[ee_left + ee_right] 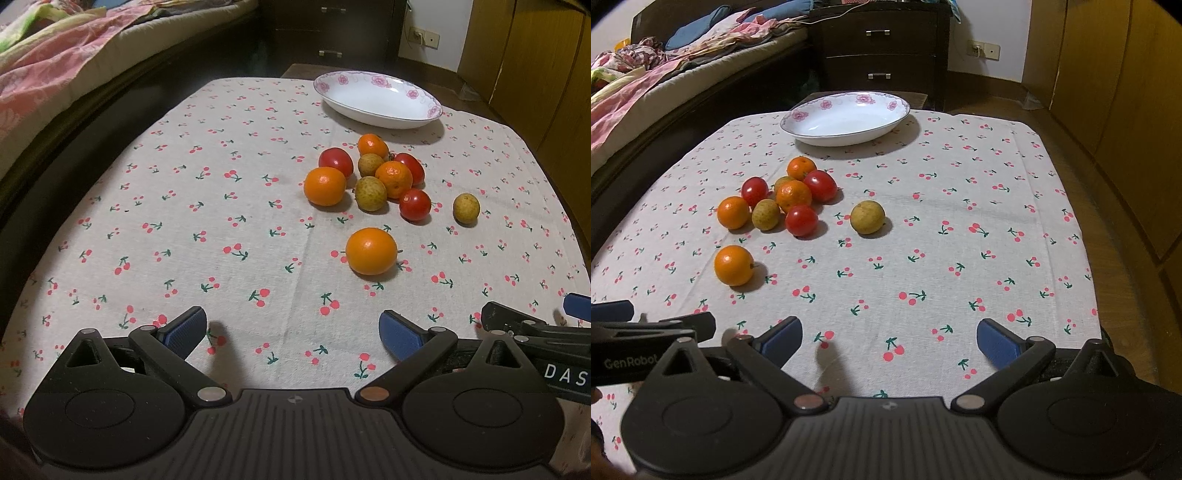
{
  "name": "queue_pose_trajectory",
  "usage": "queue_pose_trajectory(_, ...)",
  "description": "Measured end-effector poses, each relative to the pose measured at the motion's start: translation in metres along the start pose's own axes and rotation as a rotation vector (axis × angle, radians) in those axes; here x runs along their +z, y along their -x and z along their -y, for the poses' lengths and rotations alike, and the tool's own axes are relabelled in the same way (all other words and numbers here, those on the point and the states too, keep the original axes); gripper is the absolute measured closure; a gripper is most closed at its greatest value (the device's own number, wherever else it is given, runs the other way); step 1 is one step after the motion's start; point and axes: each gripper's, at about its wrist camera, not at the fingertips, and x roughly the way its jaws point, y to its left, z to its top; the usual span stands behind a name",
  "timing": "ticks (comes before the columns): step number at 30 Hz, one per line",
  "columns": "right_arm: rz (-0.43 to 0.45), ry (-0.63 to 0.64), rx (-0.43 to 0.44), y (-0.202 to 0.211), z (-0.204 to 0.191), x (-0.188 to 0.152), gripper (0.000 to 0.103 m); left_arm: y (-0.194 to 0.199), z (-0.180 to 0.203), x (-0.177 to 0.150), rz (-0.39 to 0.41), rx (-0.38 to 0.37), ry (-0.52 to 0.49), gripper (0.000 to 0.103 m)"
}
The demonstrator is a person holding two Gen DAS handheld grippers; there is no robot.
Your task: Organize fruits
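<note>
On the cherry-print cloth (221, 206), glossy round fruits (373, 177) cluster near an oval porcelain dish (376, 99); left gripper (293, 332) and right gripper (890, 338) gape wide, empty.

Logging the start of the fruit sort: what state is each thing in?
Dish: empty, upright.
Fruit pile: on the cloth, none in the dish.
Left gripper: open, holding nothing.
Right gripper: open, holding nothing.
Drawers: shut.

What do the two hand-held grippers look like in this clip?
Both match: the left hand-held gripper and right hand-held gripper have matte black ribbed bodies, round side housings, black linkage arms with silver pins, and blue textured pads. White lettering marks their sides.
</note>
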Motion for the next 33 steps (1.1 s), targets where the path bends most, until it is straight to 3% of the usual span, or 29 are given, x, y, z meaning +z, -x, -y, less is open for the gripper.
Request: queue_pose_trajectory(33, -0.019, 0.003, 0.006, -0.0036, -0.0006, -0.0014, 0.001, -0.0027, -0.0017, -0.0033, -0.012, 0.005, -0.001, 0.003)
